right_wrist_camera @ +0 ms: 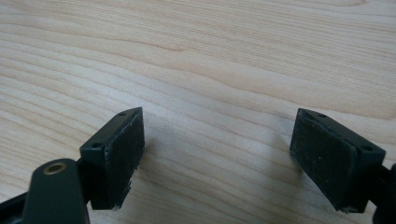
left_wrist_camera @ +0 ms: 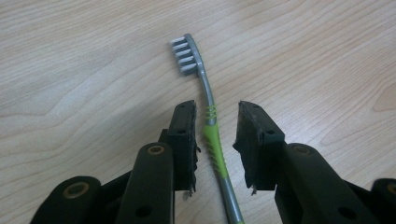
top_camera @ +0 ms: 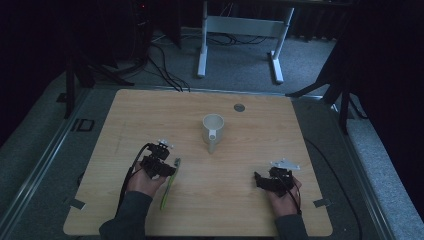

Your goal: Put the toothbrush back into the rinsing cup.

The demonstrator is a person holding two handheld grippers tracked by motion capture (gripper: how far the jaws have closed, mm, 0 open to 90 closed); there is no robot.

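Straddling the toothbrush (left_wrist_camera: 215, 140) with our left gripper (left_wrist_camera: 215, 135), jaws narrowly parted either side of its green grip and not yet closed, we seem poised to pinch it off the table (top_camera: 250, 150), while our right gripper (right_wrist_camera: 217, 154) waits wide and empty, well apart from the mug (top_camera: 213, 129).

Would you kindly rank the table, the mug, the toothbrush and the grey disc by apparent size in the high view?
1. Table
2. Mug and toothbrush: too alike to rank; the toothbrush is longer but thinner.
3. Grey disc
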